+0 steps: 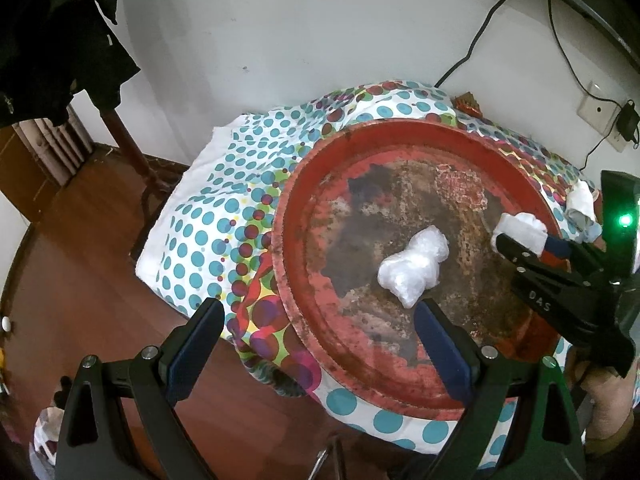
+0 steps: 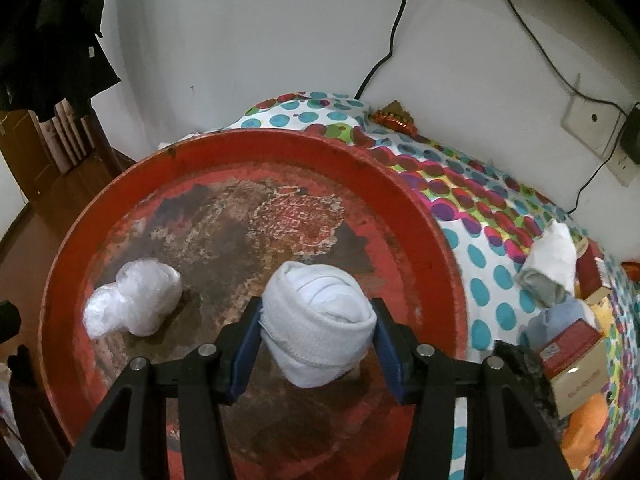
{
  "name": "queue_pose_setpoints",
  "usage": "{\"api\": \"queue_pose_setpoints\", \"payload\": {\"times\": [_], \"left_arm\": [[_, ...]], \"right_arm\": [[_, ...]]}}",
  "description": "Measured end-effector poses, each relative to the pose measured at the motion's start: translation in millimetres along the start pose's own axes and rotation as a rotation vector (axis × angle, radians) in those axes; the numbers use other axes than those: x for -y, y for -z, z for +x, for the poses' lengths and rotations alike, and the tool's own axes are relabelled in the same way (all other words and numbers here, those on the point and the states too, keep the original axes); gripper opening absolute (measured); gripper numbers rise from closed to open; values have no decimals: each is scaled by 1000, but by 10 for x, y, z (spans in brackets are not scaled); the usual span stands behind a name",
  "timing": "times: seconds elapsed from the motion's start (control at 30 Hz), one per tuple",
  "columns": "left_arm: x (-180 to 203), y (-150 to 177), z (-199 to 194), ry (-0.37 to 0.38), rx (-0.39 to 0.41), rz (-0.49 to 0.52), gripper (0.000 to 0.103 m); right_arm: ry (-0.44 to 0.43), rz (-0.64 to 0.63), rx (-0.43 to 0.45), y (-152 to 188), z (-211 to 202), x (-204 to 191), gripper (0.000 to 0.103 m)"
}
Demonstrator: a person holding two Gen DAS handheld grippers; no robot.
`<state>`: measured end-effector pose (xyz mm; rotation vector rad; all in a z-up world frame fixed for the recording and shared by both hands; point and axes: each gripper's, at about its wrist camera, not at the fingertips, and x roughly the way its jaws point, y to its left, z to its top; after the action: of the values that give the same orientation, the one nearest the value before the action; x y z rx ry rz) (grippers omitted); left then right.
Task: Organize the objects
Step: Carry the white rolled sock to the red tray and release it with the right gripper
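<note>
A soft white rolled-up sock bundle (image 2: 318,316) is squeezed between the blue pads of the right gripper (image 2: 316,344). It is held over the near part of a big round red tray (image 2: 400,184) with worn, rusty paint. Its long side runs from near to far, rolled end far. A crinkly clear plastic bag ball (image 2: 130,306) lies to the left on the tray, long side left to right. The left gripper (image 1: 320,344) is spread wide with nothing held

Beyond my work surface I see a plain white wall (image 1: 280,20) with black cables (image 2: 384,56) trailing down it to a socket plate (image 2: 592,120) at far right. To the left, the reddish-brown wooden floor (image 1: 80,248) runs under dark clothing (image 1: 52,32) hanging at far left.
</note>
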<state>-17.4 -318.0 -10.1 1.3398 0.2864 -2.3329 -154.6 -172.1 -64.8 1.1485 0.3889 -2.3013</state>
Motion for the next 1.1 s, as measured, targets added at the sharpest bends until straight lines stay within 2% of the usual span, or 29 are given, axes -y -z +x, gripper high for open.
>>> {"api": "queue_pose_setpoints", "payload": {"times": [0.4, 0.57, 0.67, 0.9, 1.1], "left_arm": [[-41, -1, 36, 5, -26, -13, 95], [-12, 1, 34, 12, -29, -13, 95], [17, 3, 21, 16, -28, -8, 95], [137, 22, -19, 17, -20, 22, 95], [295, 49, -48, 32, -15, 62, 95]], "right_arm": [[10, 14, -18, 23, 84, -56, 55], [30, -31, -18, 46, 70, -120, 59], [50, -35, 1, 70, 7, -117, 66], [61, -22, 40, 126, -269, -13, 68], [49, 50, 76, 256, -600, 258, 69]]}}
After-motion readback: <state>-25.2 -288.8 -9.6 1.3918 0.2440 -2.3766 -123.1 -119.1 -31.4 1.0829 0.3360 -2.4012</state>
